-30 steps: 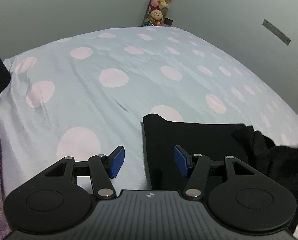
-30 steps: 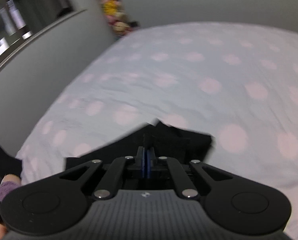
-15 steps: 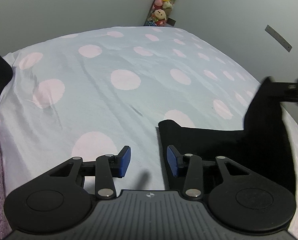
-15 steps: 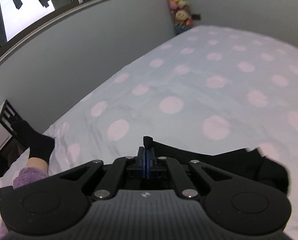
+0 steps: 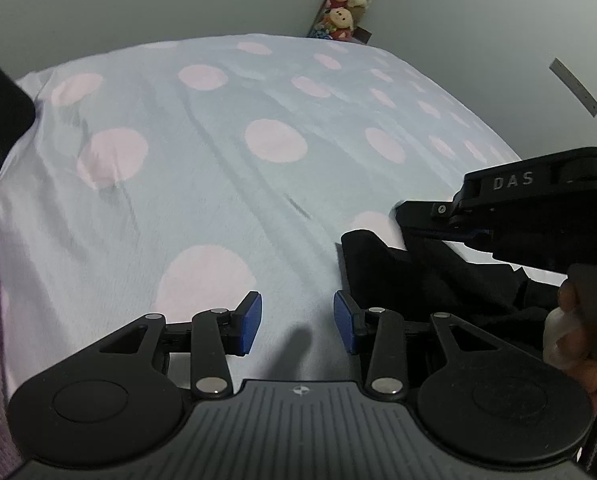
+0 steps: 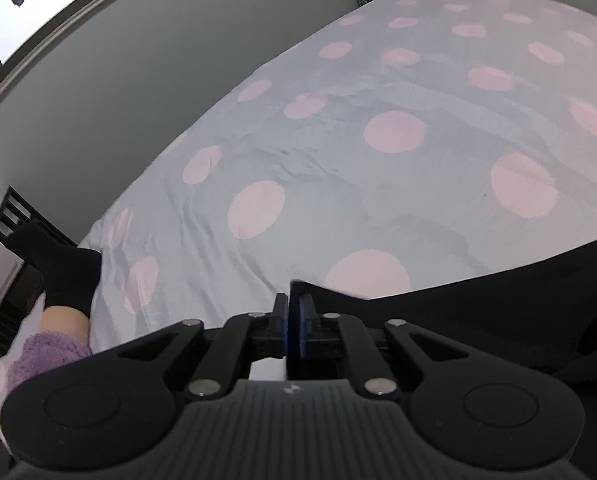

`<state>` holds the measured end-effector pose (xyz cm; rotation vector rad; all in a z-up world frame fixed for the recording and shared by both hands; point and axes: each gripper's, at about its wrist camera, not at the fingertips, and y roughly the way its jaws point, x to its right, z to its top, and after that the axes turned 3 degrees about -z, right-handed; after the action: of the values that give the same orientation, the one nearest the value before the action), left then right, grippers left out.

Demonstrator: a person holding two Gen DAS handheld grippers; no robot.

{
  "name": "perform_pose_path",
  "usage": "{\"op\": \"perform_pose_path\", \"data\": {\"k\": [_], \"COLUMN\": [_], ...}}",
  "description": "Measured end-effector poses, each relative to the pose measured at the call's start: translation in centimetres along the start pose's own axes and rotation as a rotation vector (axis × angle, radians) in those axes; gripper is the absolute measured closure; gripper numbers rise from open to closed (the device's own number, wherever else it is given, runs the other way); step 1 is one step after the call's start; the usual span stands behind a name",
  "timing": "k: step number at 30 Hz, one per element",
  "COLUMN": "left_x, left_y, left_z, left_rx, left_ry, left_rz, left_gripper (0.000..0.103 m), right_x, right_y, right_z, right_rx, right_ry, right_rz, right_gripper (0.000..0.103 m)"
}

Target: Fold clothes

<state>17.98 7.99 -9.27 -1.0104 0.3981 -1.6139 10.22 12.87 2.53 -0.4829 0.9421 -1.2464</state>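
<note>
Right hand-held gripper [image 6: 293, 328] clamped on a corner of the black garment [image 6: 478, 304], lying near the bed's [image 5: 218, 184] edge on the pale blue, pink-dotted sheet [image 6: 338, 184], left hand-held gripper [image 5: 297, 322] with blue pads apart, just beside the cloth.

You see a pale blue bed sheet with big pink dots [image 5: 226, 184]. On it lies a plain black cloth garment [image 5: 430, 280], no pattern. Your black plastic left gripper [image 5: 297, 322] carries 2 blue pads [image 5: 250, 322], and the black right gripper [image 6: 293, 326] has the same blue. Your sock [image 6: 64, 264] is black, your fluffy trouser leg [image 6: 46, 354] purple. The wall [image 6: 146, 64] is plain grey.
</note>
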Motion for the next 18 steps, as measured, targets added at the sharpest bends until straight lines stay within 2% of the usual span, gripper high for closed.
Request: {"op": "perform_pose_path", "data": {"k": [1,3,10,14,18], "left_x": [0.1,0.4,1.4,2.2,3.5], "left_y": [-0.1,-0.3,-0.8,-0.3,0.4], "left_z": [-0.1,-0.2,-0.8,-1.1,-1.9], "left_rx": [0.002,0.01,0.024,0.014,-0.013], "left_ry": [0.007,0.019,0.034,0.029,0.058], "left_rz": [-0.003,-0.02,-0.132,-0.198,-0.214], "left_gripper": [0.066,0.066,0.066,0.066,0.066], "right_x": [0.1,0.2,2.4,5.3,8.3], "right_y": [-0.2,-0.8,-5.2,-8.9,-12.3], "right_z": [0.0,-0.1,-1.5,-4.4,-8.1], "right_rx": [0.002,0.014,0.059,0.074,0.088], "right_ry": [0.004,0.009,0.015,0.016,0.013], "right_rz": [0.003,0.007,-0.016,-0.051,-0.101], "right_gripper": [0.086,0.07,0.071,0.07,0.069]}}
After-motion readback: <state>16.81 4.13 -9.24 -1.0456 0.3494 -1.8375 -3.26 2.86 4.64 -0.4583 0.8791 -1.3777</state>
